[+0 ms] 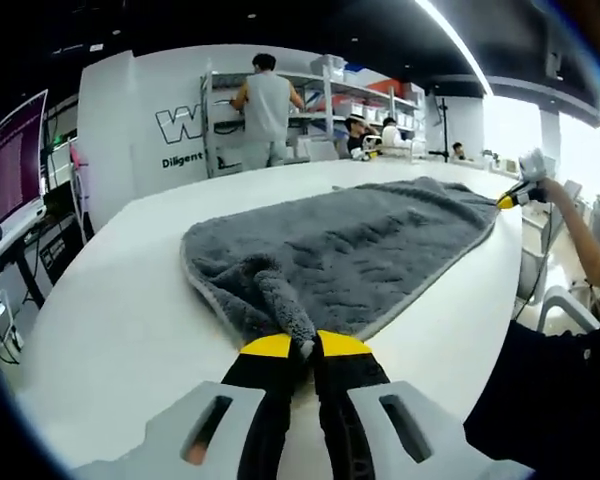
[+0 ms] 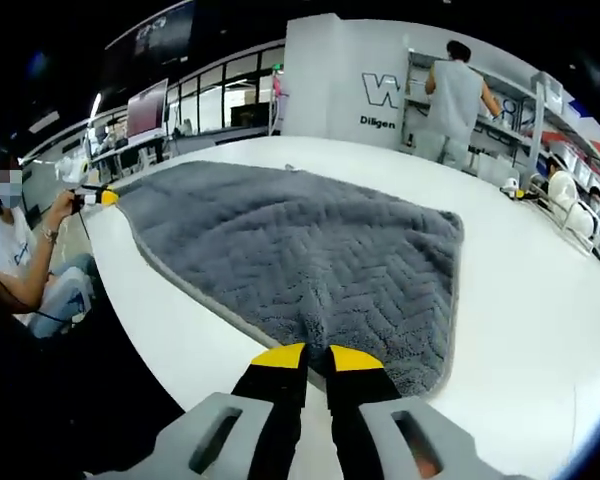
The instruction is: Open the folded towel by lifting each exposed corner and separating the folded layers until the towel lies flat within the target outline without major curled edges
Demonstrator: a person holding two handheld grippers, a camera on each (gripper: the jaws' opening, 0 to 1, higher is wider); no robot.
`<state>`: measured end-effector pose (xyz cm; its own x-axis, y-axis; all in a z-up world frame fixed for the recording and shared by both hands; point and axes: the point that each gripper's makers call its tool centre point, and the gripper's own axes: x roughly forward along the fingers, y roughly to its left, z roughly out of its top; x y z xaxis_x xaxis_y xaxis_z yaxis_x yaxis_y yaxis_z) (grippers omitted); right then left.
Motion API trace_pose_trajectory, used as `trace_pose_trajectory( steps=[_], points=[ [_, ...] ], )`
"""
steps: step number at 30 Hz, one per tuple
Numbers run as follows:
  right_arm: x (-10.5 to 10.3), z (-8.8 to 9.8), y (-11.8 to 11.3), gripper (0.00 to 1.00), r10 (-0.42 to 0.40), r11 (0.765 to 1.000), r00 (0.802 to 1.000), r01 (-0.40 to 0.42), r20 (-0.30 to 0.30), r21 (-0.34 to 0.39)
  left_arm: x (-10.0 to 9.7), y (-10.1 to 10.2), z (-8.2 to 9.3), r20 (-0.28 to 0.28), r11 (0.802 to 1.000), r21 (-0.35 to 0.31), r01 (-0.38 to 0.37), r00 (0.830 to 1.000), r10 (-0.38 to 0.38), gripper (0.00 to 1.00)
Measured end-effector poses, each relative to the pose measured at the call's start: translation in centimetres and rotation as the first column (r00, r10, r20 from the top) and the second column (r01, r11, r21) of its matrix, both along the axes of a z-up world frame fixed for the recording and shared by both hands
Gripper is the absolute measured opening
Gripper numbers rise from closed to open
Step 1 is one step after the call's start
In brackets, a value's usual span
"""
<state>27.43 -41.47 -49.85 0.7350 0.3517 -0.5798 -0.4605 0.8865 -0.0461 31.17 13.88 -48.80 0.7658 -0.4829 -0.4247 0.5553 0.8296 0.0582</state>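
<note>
A grey plush towel [image 1: 370, 245] lies spread on the white table [image 1: 110, 300], with its near corner bunched up into a ridge. My left gripper [image 1: 302, 347] is shut on that bunched corner, its yellow-tipped jaws pinching the cloth. At the towel's far right corner the right gripper [image 1: 515, 196] holds the edge, a person's arm behind it. In the right gripper view the towel [image 2: 300, 240] stretches away nearly flat, and my right gripper [image 2: 318, 357] is shut on its near corner. The left gripper [image 2: 98, 198] shows at the far left corner in a hand.
The table [image 2: 540, 290] has bare white surface around the towel, its curved edge close on the person's side. A person [image 1: 265, 100] stands at shelves [image 1: 320, 110] beyond the table. A monitor [image 1: 15, 150] and desks stand to the left, white chairs [image 2: 565, 190] to the right.
</note>
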Motion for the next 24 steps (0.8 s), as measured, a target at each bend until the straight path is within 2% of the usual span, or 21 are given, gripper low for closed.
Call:
trace_pose_trajectory(
  steps=[10,15,24],
  points=[
    [-1.1,0.6,-0.9,0.0,-0.002,1.0,1.0,0.002,0.001,0.028,-1.9,-0.1,2.1,0.01,0.999,0.017,0.051,0.999,-0.051,0.06],
    [-1.9,1.1,-1.0,0.0,0.004,0.999,1.0,-0.005,0.007,0.043,-2.7,-0.2,1.7,-0.027,0.997,0.036,0.073,0.997,-0.072,0.05],
    [-3.4,0.8,-1.6,0.0,0.034,0.999,0.999,-0.033,-0.027,0.026,-4.2,0.0,1.3,-0.081,0.991,0.069,0.114,0.991,-0.108,0.05]
  ],
)
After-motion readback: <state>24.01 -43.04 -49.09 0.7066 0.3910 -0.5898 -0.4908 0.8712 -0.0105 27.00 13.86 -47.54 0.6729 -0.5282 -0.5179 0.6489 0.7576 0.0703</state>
